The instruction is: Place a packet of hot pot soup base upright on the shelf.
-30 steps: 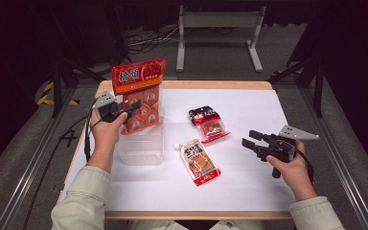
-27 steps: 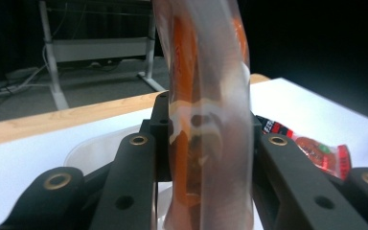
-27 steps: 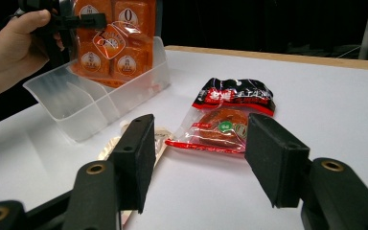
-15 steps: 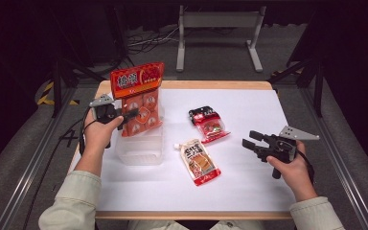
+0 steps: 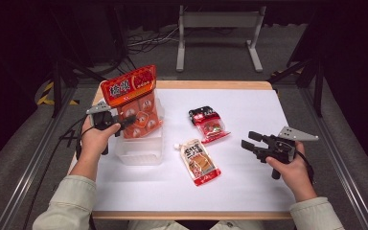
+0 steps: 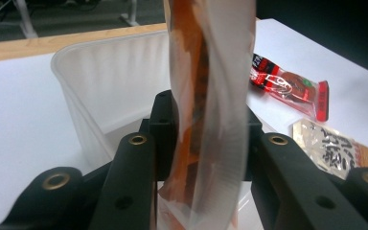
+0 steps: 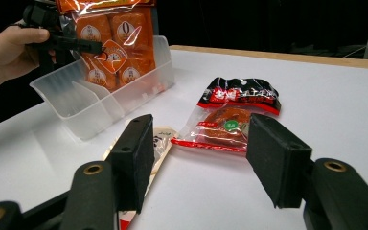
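Orange pack [image 5: 135,106] gripped by left claw [image 5: 124,120], held upright over bin [image 5: 139,152]. Right claw [image 5: 250,142] wide, empty, right of bin. Risk: pack snagged on bin rim, bin tipped.

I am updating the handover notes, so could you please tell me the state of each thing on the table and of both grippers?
Orange snack bag: upright, gripped, lower end in the bin.
Clear plastic bin: upright, open-topped, on the table.
Red and black packet: flat on the table, sealed, untouched.
Beige pouch: flat on the table, untouched.
Left gripper: shut on the orange snack bag.
Right gripper: open, holding nothing, above the table.
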Tool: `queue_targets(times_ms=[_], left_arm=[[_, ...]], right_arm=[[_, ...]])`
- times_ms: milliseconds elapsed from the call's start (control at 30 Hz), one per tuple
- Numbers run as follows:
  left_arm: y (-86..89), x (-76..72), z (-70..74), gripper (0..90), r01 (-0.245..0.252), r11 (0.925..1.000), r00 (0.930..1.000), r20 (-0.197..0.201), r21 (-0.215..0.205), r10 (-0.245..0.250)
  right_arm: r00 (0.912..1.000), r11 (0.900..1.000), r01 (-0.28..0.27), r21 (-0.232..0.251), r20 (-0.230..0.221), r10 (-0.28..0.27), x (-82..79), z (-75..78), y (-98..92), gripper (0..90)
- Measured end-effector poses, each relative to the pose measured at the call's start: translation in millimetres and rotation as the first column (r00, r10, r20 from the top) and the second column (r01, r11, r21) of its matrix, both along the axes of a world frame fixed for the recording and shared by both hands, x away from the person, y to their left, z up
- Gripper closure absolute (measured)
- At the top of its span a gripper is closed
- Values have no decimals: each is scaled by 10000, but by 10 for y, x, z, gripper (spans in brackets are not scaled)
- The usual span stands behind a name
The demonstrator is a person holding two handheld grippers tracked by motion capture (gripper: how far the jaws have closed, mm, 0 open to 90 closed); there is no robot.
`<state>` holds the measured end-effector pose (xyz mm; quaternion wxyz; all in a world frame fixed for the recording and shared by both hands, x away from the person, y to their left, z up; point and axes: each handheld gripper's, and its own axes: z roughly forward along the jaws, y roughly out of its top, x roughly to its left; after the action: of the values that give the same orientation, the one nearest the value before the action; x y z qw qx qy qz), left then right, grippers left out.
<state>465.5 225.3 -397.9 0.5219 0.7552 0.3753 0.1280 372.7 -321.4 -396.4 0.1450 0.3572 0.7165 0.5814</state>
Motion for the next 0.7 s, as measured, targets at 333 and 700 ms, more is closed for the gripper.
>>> queue_targets(times_ms=[333,700], left_arm=[[-52,-35,10,656,-784,9964,9968,170,328,779],[40,-126,133,143,-2367,9690,9697,791,711,2311]], right_arm=[[10000,10000,6,-5,-41,-6,5,-10,-1,430],[10000,10000,-39,-77,-40,39,26,-20,30,424]])
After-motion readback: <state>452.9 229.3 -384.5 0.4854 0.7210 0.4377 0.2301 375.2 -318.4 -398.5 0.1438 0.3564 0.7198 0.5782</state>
